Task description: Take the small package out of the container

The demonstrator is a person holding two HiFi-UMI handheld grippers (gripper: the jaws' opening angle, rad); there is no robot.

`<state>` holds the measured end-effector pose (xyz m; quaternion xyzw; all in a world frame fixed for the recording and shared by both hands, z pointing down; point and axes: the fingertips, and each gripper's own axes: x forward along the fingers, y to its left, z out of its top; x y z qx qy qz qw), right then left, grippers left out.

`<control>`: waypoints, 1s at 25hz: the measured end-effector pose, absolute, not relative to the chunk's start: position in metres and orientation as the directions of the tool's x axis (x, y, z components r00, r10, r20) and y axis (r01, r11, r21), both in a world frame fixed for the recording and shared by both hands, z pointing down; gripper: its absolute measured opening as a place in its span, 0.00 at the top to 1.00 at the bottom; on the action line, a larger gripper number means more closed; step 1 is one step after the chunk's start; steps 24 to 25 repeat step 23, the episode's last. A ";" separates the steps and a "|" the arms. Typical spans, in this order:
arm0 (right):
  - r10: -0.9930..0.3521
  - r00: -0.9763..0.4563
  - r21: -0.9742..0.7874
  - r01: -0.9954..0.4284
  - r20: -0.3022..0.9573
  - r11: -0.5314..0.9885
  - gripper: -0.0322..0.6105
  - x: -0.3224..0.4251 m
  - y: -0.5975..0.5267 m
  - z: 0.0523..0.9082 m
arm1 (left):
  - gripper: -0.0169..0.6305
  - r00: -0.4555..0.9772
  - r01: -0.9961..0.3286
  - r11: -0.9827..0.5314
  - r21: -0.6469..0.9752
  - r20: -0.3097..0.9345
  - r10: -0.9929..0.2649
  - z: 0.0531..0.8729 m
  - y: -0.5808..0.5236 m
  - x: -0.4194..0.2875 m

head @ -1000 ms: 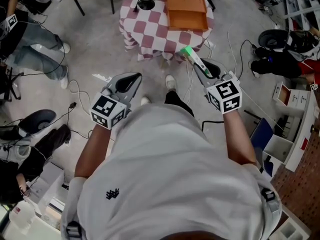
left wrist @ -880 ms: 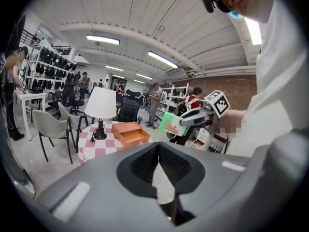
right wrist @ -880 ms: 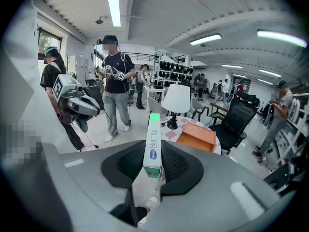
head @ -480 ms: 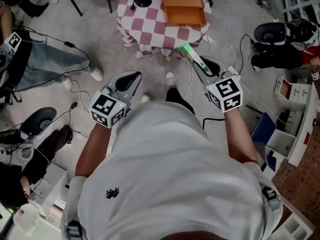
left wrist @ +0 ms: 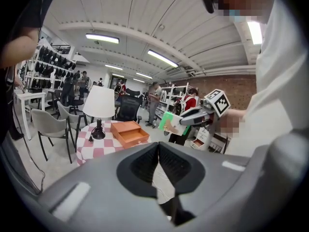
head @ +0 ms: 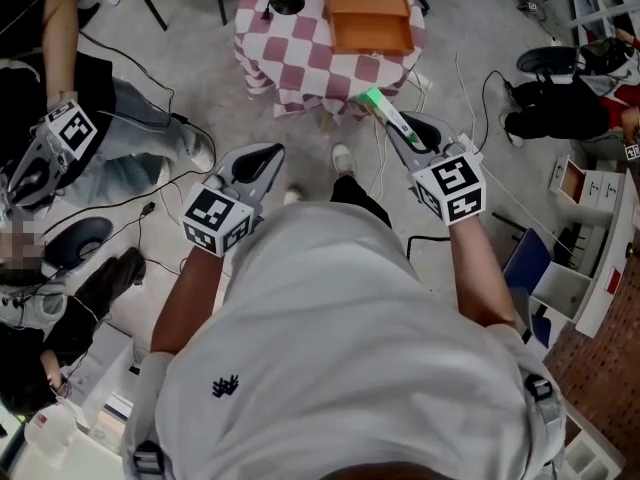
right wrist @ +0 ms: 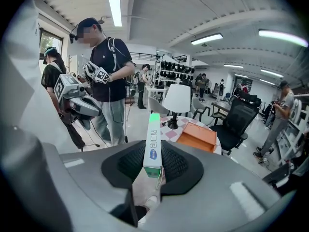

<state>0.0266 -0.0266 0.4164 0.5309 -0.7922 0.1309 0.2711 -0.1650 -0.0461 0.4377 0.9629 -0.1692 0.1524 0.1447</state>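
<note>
Since the earlier frame another person's gripper [head: 50, 148] enters at left edge; ours hardly move. Our left gripper [head: 262, 158] is clenched, empty; our right gripper [head: 404, 136] grasps the small package [head: 384, 112], outside the orange container [head: 370, 16] on the checkered table [head: 290, 63] at top centre.

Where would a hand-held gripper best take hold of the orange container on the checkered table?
Probably one upright side wall of the orange container, coming from above: it sits flat and open-topped, its walls look thin enough to pinch, and its body looks too wide.
</note>
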 end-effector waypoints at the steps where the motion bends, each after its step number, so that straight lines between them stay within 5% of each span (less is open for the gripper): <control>1: -0.770 -0.292 0.079 -0.912 0.568 0.404 0.81 0.027 -0.027 0.417 | 0.89 0.896 -0.371 -0.900 0.227 0.344 -0.282 0.438 -0.046 -0.164; 25: -0.743 -0.342 0.052 -0.891 0.575 0.450 0.81 0.088 -0.098 0.430 | 0.89 0.874 -0.418 -0.878 0.232 0.364 -0.320 0.438 -0.106 -0.097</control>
